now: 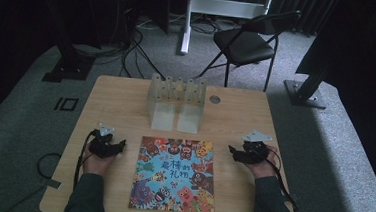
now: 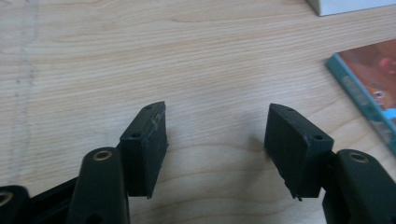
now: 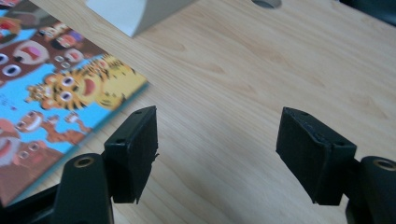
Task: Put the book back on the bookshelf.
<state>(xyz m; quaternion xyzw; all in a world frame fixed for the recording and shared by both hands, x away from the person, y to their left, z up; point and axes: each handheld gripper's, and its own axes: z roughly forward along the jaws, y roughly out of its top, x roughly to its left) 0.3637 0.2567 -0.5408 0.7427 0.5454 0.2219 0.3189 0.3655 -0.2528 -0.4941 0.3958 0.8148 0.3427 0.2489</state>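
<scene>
Flanking the picture book (image 1: 173, 174) lying flat mid-table, the left gripper (image 1: 121, 145) and right gripper (image 1: 232, 151) both hold empty jaws apart. Looks like the approach; next, one must catch a book edge.

**Chinese title on the picture book's cover**

The one piece of writing that shows is on the cover of the picture book (image 1: 174, 174) lying flat on the worktop (image 1: 121, 101). In the high view, large red Chinese characters sit in two short rows at the middle of the blue cover, ringed by cartoon animals. They appear to read 最棒的礼物, though the strokes are small and soft. In the two gripper views the book's corners show drawings but no lettering.
</scene>
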